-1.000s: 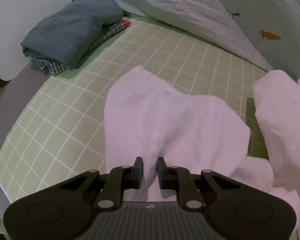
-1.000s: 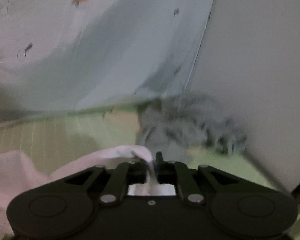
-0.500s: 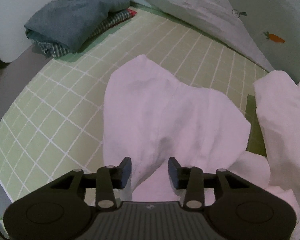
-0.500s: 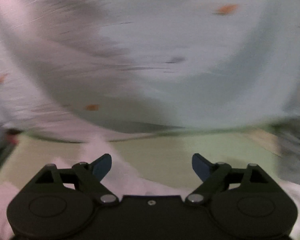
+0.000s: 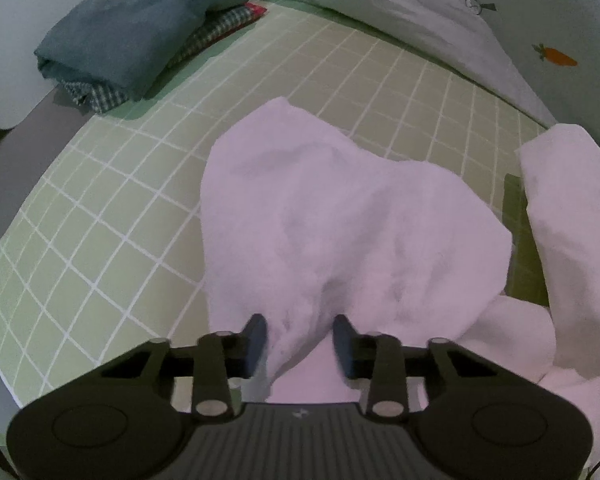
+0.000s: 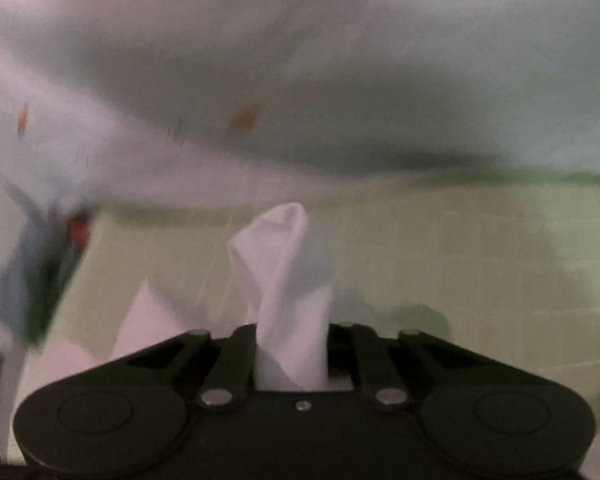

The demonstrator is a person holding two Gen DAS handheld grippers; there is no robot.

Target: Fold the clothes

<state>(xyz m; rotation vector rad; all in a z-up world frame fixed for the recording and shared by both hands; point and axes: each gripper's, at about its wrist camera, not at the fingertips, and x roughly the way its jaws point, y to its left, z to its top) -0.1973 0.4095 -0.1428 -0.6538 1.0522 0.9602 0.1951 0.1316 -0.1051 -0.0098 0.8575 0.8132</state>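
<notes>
A: What lay ahead of the left gripper (image 5: 300,334)?
B: A green checked bed sheet (image 5: 112,216), with folded clothes (image 5: 140,36) far ahead-left beside a carrot-print quilt (image 5: 420,4). The gripper stood released astride the white garment (image 5: 340,220).
A: The right gripper (image 6: 292,332)?
B: Blurred; white cloth rose between its fingers, grip unclear.

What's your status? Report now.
Left tongs open over white cloth. Right tongs shut on a cloth fold. Folded pile sits clear.
</notes>
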